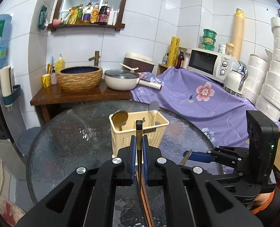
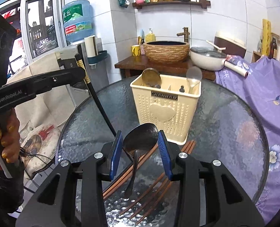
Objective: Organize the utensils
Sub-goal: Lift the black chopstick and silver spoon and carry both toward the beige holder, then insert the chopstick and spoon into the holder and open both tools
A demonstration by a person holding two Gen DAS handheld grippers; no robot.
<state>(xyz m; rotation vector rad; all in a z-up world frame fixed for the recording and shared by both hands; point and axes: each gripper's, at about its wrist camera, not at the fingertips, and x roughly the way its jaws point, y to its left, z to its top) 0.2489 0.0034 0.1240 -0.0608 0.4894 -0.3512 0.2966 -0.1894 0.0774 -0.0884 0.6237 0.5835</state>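
A black chopstick (image 1: 139,132) is pinched between the pressed-together pads of the left claw (image 1: 139,141), its gold-banded end pointing up and forward, so it is presumably lined up for dropping tail-first into the holder (image 1: 140,130). In the right claw (image 2: 141,147) a dark spoon (image 2: 140,140) is gripped across its bowl, handle hanging down over the counter (image 2: 225,132); held this way, the handle can be lowered into a compartment first. The cream holder stands near the far edge of the glass counter. Inside it a brass spoon (image 2: 151,76) is stood in its left compartment and a pale spoon (image 2: 194,75) in its right, bowls up. Brown chopsticks (image 2: 151,187) are left lying on the near part of the counter, under the right claw, not yet sorted.
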